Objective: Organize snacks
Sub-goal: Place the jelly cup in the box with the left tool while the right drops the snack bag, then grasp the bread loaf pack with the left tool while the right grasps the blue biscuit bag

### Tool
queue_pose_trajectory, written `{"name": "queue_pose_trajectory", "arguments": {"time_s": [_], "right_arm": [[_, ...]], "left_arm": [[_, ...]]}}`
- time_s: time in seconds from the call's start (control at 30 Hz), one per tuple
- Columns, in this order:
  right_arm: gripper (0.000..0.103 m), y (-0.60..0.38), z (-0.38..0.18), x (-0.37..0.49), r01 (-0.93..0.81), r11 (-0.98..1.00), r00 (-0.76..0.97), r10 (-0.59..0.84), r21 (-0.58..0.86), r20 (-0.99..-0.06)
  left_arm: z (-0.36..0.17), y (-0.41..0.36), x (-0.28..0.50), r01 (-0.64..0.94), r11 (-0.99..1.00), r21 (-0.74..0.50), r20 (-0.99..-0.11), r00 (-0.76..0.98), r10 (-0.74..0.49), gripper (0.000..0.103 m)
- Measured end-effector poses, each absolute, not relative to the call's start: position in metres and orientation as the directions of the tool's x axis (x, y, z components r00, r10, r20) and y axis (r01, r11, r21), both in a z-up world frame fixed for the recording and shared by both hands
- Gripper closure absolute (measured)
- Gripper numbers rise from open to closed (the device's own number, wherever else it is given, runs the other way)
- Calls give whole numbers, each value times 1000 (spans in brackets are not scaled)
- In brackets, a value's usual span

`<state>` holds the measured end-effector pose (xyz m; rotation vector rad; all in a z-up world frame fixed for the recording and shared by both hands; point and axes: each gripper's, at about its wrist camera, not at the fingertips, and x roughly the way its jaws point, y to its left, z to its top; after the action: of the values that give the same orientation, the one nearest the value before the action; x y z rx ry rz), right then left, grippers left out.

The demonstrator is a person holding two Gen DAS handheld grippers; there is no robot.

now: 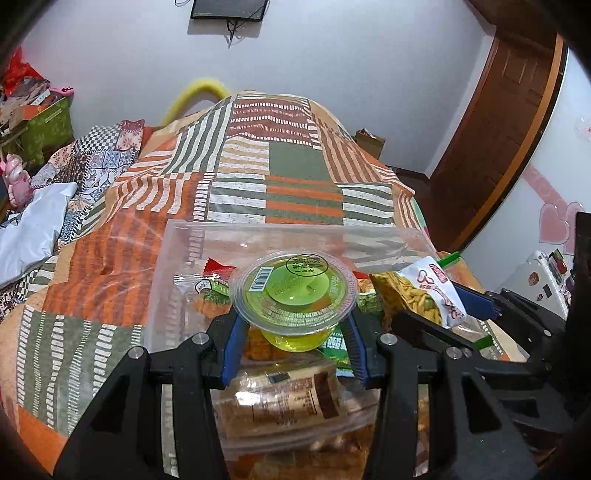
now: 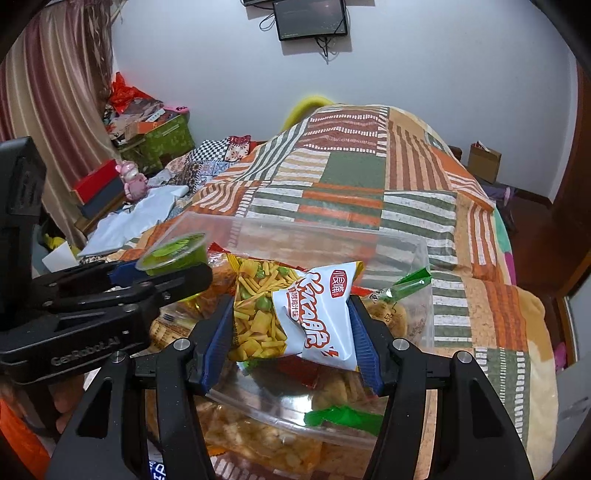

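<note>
Wall screen (image 1: 229, 9) at twelve o'clock: top cut by frame edge. Jelly cup (image 1: 293, 295) base hidden between blue pads (image 1: 233, 345). Clear bin (image 2: 332, 236) near wall behind snack bag (image 2: 295, 314); bin's bottom packets blurred, labels unreadable.

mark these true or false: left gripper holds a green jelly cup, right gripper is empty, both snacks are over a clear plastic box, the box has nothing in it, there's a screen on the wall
1. The left gripper holds a green jelly cup. True.
2. The right gripper is empty. False: it is shut on a snack bag, white and yellow.
3. Both snacks are held over a clear plastic box. True.
4. The box has nothing in it. False: several snack packets already lie inside.
5. A dark screen hangs on the wall. True.
</note>
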<state>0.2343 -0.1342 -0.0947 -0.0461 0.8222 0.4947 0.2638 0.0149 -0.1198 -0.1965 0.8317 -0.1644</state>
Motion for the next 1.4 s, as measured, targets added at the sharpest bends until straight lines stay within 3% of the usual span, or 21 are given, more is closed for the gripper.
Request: {"name": "queue_pose_trajectory", "arguments": {"time_s": [0.2,0.37,0.77,1.1,1.4], "right_arm": [[40,-137,-96,238,-430,888,566,406,163,-718],[35,-140,-96,239,-428,884,551,419,187,-722],[34,-143,-83,223,-436,879,556,430,191,-712],[29,-148,-64,190,-450,876,577,436,177,-690],[28,-147,-80,161,-460,866,529,446,198,-722]], "left_arm": [[-119,13,269,71,967,-244,-721,653,-230,56],[-113,15,266,67,968,-242,-715,662,-224,46],[-90,20,229,57,984,-170,-701,695,-161,45],[-75,33,174,9,993,-116,-682,726,-86,30],[-102,51,135,-41,994,-100,-742,668,-47,30]]}}
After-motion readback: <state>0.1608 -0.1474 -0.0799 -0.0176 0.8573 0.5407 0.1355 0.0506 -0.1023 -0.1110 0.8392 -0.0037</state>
